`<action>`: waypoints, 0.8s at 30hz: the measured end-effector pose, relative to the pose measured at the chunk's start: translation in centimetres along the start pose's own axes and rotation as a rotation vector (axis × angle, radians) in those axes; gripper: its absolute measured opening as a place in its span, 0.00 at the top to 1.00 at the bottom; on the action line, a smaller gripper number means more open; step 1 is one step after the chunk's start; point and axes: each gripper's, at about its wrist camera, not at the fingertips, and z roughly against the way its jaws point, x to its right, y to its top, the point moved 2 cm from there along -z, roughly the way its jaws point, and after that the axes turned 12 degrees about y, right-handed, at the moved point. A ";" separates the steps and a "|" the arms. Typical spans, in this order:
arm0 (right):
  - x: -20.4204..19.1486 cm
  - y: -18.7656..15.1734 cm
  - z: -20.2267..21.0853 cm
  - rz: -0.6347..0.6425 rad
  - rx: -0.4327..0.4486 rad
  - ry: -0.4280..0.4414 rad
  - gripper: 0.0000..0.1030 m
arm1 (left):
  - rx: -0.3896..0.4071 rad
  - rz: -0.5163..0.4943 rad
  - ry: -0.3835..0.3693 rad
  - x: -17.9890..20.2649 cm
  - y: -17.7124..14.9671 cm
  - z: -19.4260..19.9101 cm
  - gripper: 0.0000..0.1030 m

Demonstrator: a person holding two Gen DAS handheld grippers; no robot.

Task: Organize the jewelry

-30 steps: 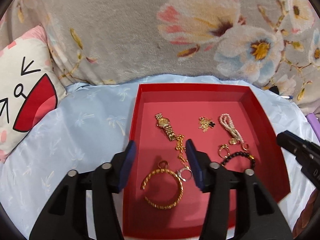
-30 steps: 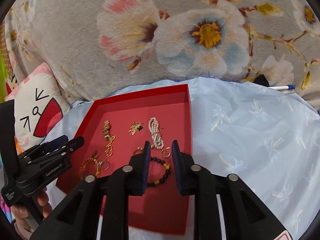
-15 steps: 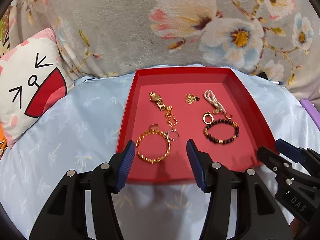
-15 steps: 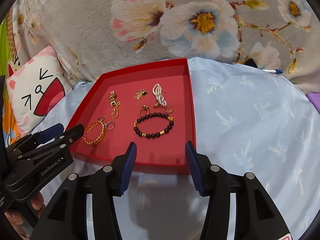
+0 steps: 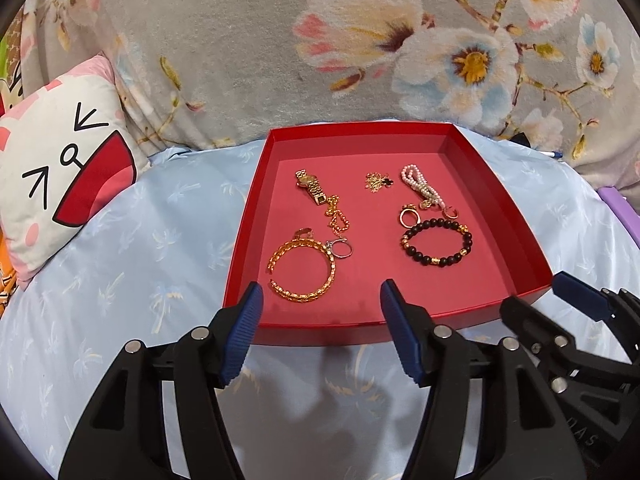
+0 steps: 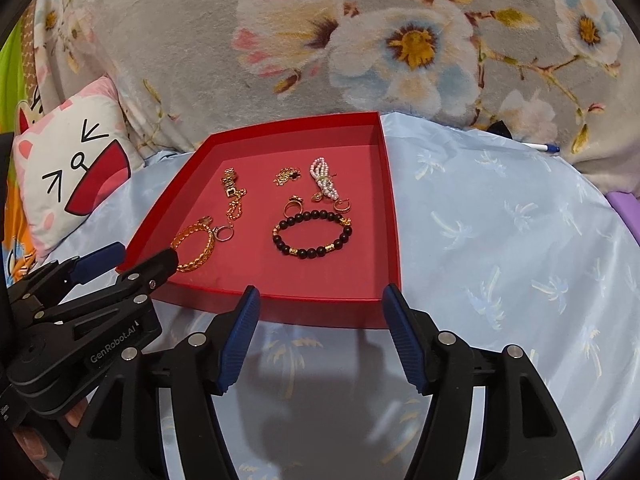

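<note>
A red tray (image 5: 500, 200) (image 6: 394, 240) lies on a light blue sheet and holds jewelry. In it are a gold bangle (image 5: 304, 268) (image 6: 194, 246), a gold watch (image 5: 310, 184) (image 6: 230, 184), a black bead bracelet (image 5: 436, 240) (image 6: 312, 234), a pearl strand (image 5: 420, 182) (image 6: 324, 180), a small gold charm (image 5: 378, 180) and several rings. My left gripper (image 5: 320, 320) is open and empty, just before the tray's near edge. My right gripper (image 6: 320, 320) is open and empty, also before the near edge.
A floral grey blanket (image 5: 360, 40) rises behind the tray. A cat-face pillow (image 5: 60, 160) lies at the left. A pen (image 6: 540, 147) and a purple object (image 6: 624, 204) lie at the right. The right gripper shows at the lower right of the left wrist view (image 5: 568, 320).
Both grippers have pulled back from over the tray to just before its near edge. The right gripper has opened wide, leaving the black bead bracelet lying in the tray.
</note>
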 end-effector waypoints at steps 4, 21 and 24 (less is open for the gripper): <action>0.6 0.4 0.5 -0.017 0.014 -0.003 0.39 | -0.008 0.036 0.002 -1.5 0.6 -0.4 0.43; 0.7 -0.6 -0.2 -0.040 0.026 -0.011 0.28 | -0.012 0.090 -0.033 -2.8 -1.0 -0.4 0.39; 0.8 -0.9 -0.6 -0.036 0.024 -0.020 0.28 | -0.002 0.080 -0.036 -2.1 -1.5 0.0 0.39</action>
